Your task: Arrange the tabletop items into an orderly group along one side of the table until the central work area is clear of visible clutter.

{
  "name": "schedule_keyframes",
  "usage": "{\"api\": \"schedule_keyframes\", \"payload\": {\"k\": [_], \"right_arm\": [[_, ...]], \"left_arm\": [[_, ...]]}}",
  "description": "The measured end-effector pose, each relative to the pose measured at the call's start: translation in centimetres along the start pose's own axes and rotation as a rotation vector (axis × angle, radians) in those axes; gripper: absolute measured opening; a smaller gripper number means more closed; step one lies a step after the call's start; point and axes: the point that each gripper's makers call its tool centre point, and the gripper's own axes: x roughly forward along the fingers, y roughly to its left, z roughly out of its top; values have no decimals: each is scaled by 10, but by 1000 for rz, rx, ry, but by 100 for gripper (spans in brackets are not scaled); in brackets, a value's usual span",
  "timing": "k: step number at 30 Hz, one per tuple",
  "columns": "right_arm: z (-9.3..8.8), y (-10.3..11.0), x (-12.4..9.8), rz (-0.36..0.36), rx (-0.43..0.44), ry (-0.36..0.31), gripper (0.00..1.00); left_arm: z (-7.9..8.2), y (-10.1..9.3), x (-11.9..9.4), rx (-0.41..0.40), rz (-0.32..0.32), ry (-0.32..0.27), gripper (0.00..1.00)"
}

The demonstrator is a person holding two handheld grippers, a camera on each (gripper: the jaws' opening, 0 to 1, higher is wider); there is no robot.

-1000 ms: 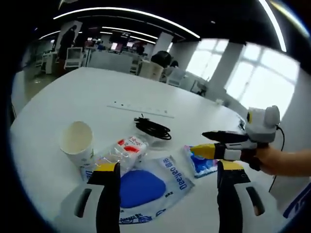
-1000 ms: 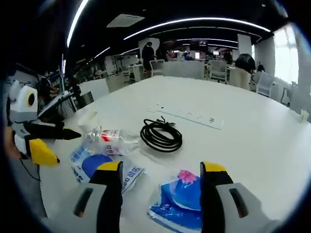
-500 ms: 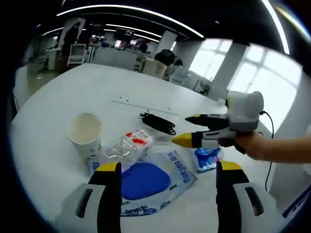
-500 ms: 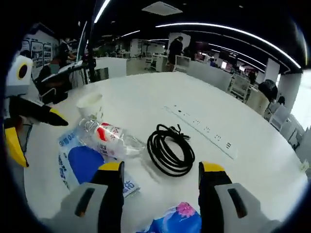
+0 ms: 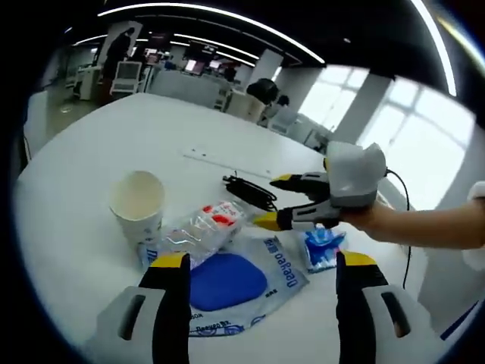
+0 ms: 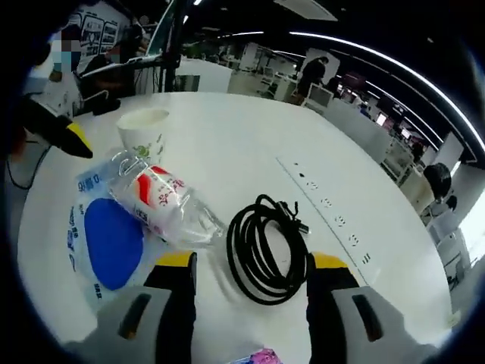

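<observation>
Over the black cable (image 6: 267, 246), the right gripper (image 6: 250, 267) has moved in from the blue packet, its claw spread wide and empty, ready to grab.

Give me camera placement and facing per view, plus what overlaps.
Left gripper view: rides the left gripper, facing across the table at the cup, bottle and blue bag; the right gripper and the person's forearm enter from the right.
Right gripper view: rides the right gripper, looking down over the coiled cable and power strip.
Shared: cup, bottle, blue bag, cable.
</observation>
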Motion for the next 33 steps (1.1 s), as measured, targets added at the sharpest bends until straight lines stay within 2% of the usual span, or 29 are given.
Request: {"api": "schedule_keyframes", "payload": {"k": [2,5,9,12,13,18,21,23,26,28,30,33], "right_arm": [[-1,1,2,6,-9,8,51],[-1,1,0,15,-56,18,39],[-7,3,10,31,-80,36,35],[-9,2,11,21,-111,44,28],[-9,2,13,15,-143,47,26],[-9,6,15,15,-198,44,16],[-5,5,14,13,-281,45,10],[-6,6,14,6,-268,50,5],[-4,6,12,9,-293,48,1],[-3,5,10,7,-281,49,1],[-6,5,10,7,-330,64,0],[-4,8,-1,3,-329,54,0]], "left_arm": [[-1,1,1,-4,1,1,75],[-2,2,1,-18,2,-1,75],[-3,6,3,-35,5,-2,75],[-3,6,2,-51,6,-11,75],[-2,6,1,-49,7,-15,75],[0,7,0,-53,6,-24,75],[-1,7,-1,-60,8,-26,74],[-1,7,-1,-64,8,-27,74],[0,6,-3,-65,7,-31,74],[0,7,-2,-63,8,-32,74],[1,8,-3,-65,9,-36,74],[1,9,-5,-61,12,-34,74]]}}
